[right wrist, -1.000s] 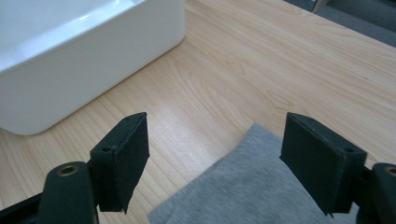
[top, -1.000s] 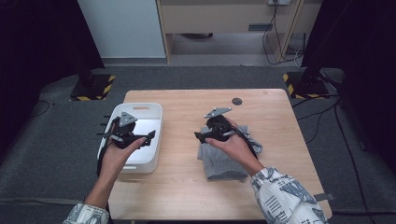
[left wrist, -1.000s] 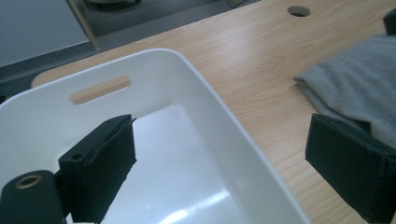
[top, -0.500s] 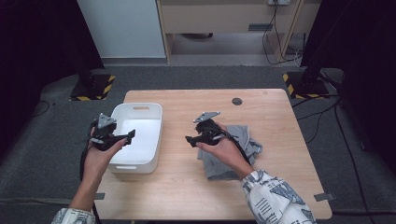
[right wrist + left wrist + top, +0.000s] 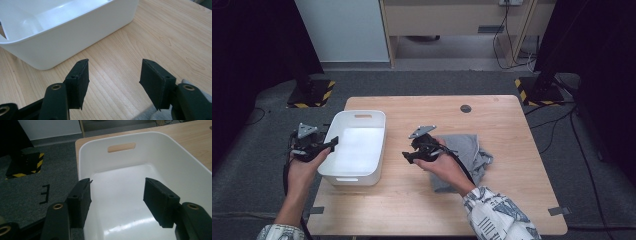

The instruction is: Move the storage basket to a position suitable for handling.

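Note:
An empty white bin (image 5: 357,145) stands on the left part of the wooden table (image 5: 512,120). My left gripper (image 5: 331,145) hovers at the bin's left rim. Its jaws have just been closing and stand open, one outside the left wall, one over the bin floor (image 5: 120,195), with the pads pressing on nothing. A crumpled grey cloth (image 5: 469,147) lies right of centre. My right gripper (image 5: 406,156) is left of the cloth, pointing at the bin. Its jaws have also just been closing and stand open over bare wood (image 5: 115,75). A corner of the cloth (image 5: 150,116) shows by its right jaw.
The bin's far wall has a handle slot (image 5: 121,147). A dark round grommet (image 5: 466,108) sits near the table's far edge. Yellow-and-black striped stand bases (image 5: 312,92) (image 5: 532,85) rest on the grey floor beyond the table corners. Bare wood stretches between bin and cloth.
The left hand has moved left from above the bin to its left rim. The right hand has moved left off the cloth toward the bin. Both pairs of jaws have narrowed.

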`<action>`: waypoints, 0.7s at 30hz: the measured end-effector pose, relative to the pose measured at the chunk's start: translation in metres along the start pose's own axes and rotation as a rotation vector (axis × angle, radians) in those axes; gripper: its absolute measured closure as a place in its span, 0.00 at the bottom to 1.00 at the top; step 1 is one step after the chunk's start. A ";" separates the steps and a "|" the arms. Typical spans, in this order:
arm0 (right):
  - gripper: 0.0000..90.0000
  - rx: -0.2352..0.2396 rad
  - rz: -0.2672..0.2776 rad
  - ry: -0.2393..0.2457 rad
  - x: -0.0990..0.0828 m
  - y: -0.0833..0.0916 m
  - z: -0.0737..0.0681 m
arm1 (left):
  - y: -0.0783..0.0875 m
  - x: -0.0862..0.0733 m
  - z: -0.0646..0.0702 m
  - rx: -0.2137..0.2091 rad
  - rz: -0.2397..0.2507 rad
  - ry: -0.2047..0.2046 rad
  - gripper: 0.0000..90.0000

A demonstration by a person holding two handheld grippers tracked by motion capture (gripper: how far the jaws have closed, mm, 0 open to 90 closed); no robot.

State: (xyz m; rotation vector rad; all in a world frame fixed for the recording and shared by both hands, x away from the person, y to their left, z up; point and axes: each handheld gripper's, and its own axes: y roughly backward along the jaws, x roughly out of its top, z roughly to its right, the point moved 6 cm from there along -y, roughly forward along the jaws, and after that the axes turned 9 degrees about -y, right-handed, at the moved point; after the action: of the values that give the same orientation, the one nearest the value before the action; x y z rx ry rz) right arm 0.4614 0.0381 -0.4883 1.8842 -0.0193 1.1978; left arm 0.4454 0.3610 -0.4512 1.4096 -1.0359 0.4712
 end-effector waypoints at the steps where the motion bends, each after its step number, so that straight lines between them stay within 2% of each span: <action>1: 0.45 0.000 -0.002 0.004 -0.001 0.000 -0.001 | 0.000 -0.001 -0.002 0.005 -0.002 0.005 0.43; 4: 0.45 -0.008 -0.003 0.010 -0.002 0.001 -0.001 | 0.000 -0.007 -0.010 0.020 -0.007 0.031 0.44; 8: 0.45 -0.010 -0.006 0.012 -0.003 0.005 -0.001 | 0.000 -0.014 -0.014 0.027 -0.014 0.041 0.47; 13: 0.45 -0.009 0.004 0.008 -0.002 0.008 0.000 | -0.003 -0.020 -0.015 0.019 -0.023 0.043 0.49; 21: 0.45 -0.001 0.001 0.011 -0.003 0.004 -0.003 | -0.006 -0.029 -0.013 0.002 -0.039 0.034 0.60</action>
State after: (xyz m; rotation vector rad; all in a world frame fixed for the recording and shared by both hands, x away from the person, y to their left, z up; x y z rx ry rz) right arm 0.4557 0.0366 -0.4872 1.8770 -0.0154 1.2085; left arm 0.4394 0.3806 -0.4760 1.4167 -0.9791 0.4662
